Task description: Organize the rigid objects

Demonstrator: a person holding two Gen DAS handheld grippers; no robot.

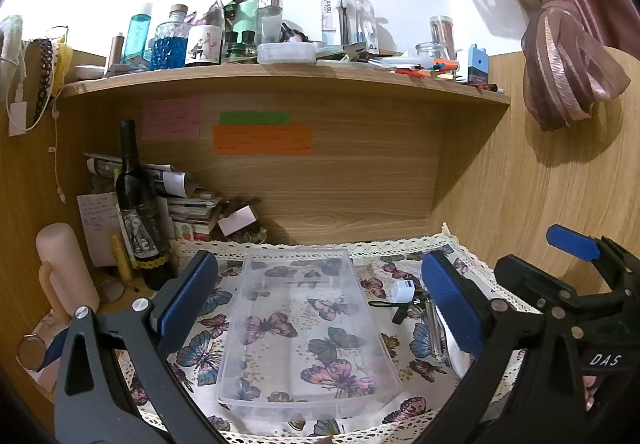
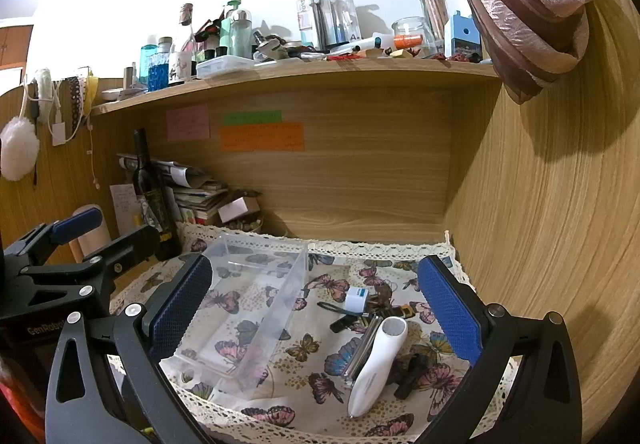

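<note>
Lying on the butterfly-print cloth (image 2: 296,372), a clear plastic bin (image 1: 308,328) sits empty between the spread jaws of the left gripper (image 1: 320,304). The right gripper (image 2: 316,312), also wide apart, frames a white handheld device (image 2: 380,360), which overlaps a half-hidden metallic tube (image 2: 362,348) and indistinct small black items (image 2: 412,372).

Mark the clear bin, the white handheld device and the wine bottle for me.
Clear bin (image 1: 304,328), left wrist view, on its see-through floor.
White device (image 2: 378,360), right wrist view, mid-body.
Wine bottle (image 1: 138,212), left wrist view, on its dark body above the label.
</note>
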